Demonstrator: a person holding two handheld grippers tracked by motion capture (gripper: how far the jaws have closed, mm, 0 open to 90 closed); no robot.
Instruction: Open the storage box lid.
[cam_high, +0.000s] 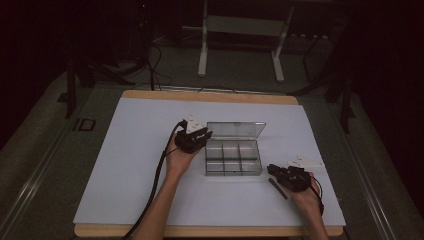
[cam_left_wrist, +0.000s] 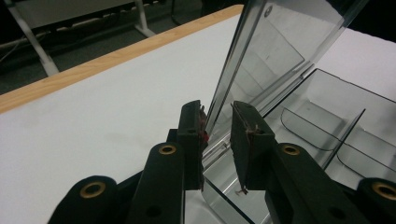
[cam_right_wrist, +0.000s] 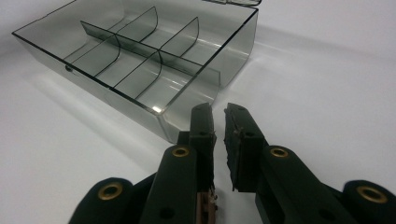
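Straddling raised clear lid (cam_left_wrist: 261, 60), left tool (cam_left_wrist: 217, 140) spread, pads not pressing. Divided plastic box (cam_high: 233, 158) sits mid-tabletop (cam_high: 125, 165). Right tool (cam_right_wrist: 218, 135) near box's right corner, narrowly parted, gripping nothing; dark stick (cam_high: 277, 188) beside it.

Clear compartment box (cam_high: 233, 158), lid (cam_high: 236, 130) upright, mid-table

Left claw (cam_left_wrist: 217, 140) straddles the raised lid (cam_left_wrist: 275, 51) (edge touching one pad).
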